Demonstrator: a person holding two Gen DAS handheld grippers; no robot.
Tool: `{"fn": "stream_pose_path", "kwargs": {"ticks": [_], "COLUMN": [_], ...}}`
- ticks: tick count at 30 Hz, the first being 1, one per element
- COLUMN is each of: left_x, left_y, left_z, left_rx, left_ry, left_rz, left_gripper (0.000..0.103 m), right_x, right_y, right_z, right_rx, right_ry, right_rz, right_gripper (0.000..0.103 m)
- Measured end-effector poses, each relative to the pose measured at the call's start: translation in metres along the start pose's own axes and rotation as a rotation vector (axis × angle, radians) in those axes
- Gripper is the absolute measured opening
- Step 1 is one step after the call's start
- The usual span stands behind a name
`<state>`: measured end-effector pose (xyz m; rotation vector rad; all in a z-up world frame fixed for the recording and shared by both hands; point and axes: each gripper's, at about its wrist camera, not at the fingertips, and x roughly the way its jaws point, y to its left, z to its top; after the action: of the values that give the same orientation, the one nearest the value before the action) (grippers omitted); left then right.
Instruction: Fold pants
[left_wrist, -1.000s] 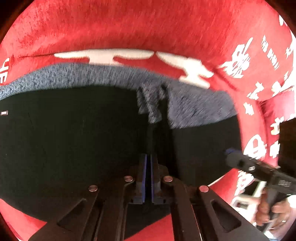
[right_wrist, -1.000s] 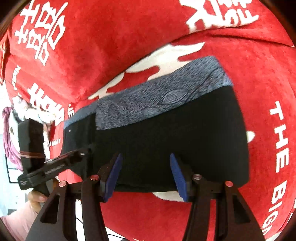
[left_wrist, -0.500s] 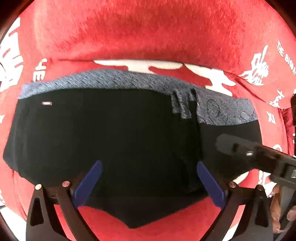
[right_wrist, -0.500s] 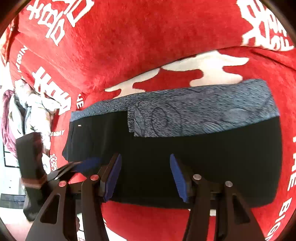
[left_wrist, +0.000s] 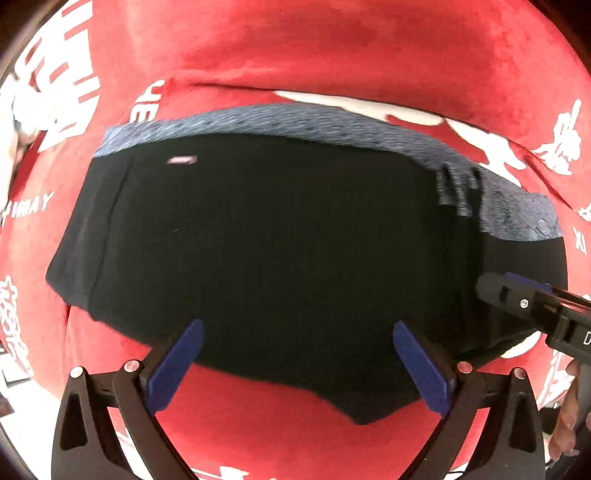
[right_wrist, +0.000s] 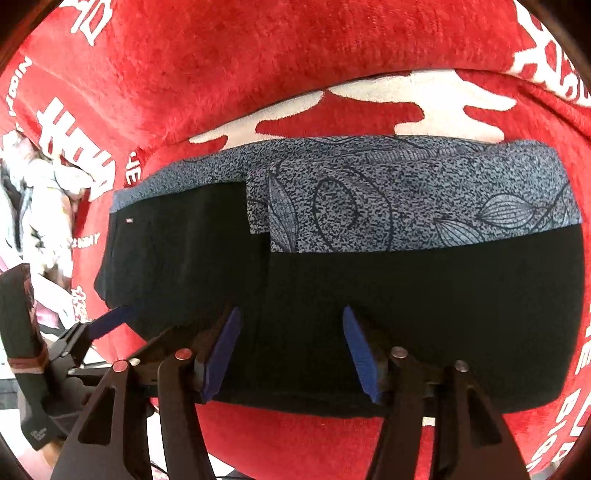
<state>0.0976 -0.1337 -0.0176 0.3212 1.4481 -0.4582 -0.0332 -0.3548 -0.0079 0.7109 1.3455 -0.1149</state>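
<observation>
Red plush blanket (right_wrist: 258, 74) with white lettering carries folded black pants (right_wrist: 406, 314)

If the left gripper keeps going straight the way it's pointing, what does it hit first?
Most likely the black pants: the open left gripper points at their near edge, with nothing between. How far off is unclear; the right gripper sits off to the side.

The white label (left_wrist: 181, 160) on the black pants (left_wrist: 280, 251) is too blurred to read.
</observation>
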Motion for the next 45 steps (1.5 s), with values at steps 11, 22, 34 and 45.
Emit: {"fn": "stream_pose_path", "kwargs": {"ticks": [11,22,34,45], "left_x": [-0.006,-0.010,-0.014,-0.004], "left_y": [0.081,0.172,0.205,0.192], "left_z": [-0.014,-0.029,-0.023,-0.008], "left_rx": [-0.109,-0.256,-0.313,-0.345], "left_ry": [-0.015,-0.014,-0.016,-0.007], "left_rz": [0.032,0.083,0.071,0.050], "left_gripper": [0.103,0.103,0.103,0.103], "right_x": [0.005,0.023,0.019,0.045], "right_y": [0.041,0.088,0.103,0.132], "right_z": [-0.008,-0.017,-0.011,-0.014], "right_rx": [-0.079,-0.237,-0.230,-0.255], "right_ry": [0.056,0.089,0.089,0.115], "right_rz": [-0.142,-0.353,-0.332,-0.291], "right_gripper": [0.067,0.073,0.073,0.073]}}
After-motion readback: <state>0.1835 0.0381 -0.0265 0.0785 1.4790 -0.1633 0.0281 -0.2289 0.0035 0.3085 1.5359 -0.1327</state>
